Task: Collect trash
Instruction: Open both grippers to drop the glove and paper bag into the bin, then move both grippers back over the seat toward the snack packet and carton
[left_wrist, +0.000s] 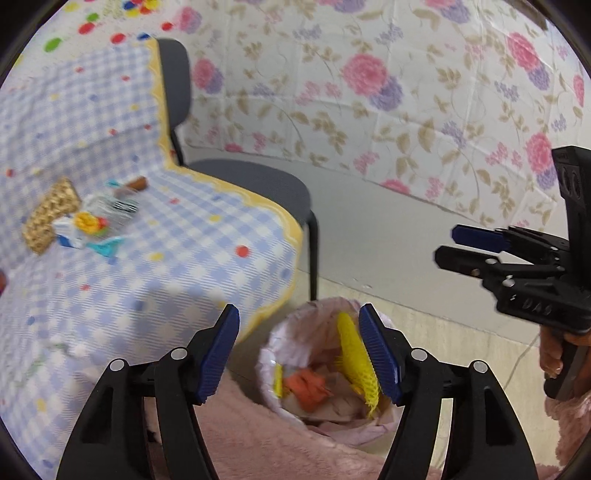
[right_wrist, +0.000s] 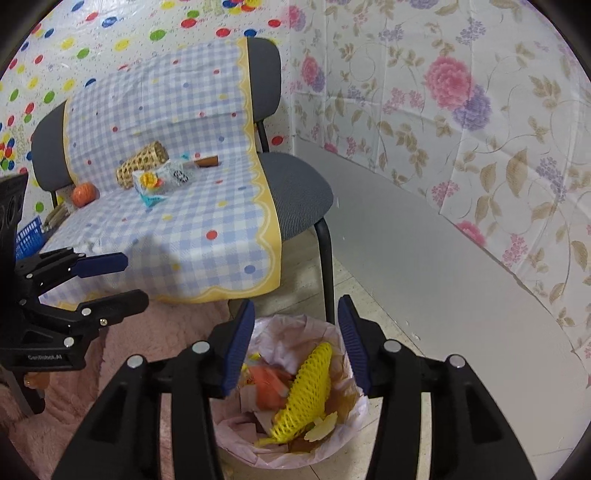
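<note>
A bin lined with a pink bag (right_wrist: 280, 448) (left_wrist: 267, 354) stands on the floor by the chair. In it lie a yellow foam net (right_wrist: 306, 391) (left_wrist: 354, 358) and orange scraps (right_wrist: 267, 387). My right gripper (right_wrist: 297, 343) is open and empty right above the bin. My left gripper (left_wrist: 299, 350) is open and empty, near the bin; it shows at the left of the right wrist view (right_wrist: 125, 278). On the checked cloth (right_wrist: 192, 221) of the chair lie wrappers (right_wrist: 151, 184) (left_wrist: 88, 225), a woven tube (right_wrist: 142, 164) (left_wrist: 50, 214) and a brown piece (right_wrist: 207, 161).
An orange ball (right_wrist: 84, 195) and a blue basket (right_wrist: 27, 236) sit at the chair's left. A pink fluffy rug (left_wrist: 258, 443) lies under the bin's near side. Floral sheeting (right_wrist: 480, 129) covers the wall on the right, with a grey skirting board (right_wrist: 424, 266) below.
</note>
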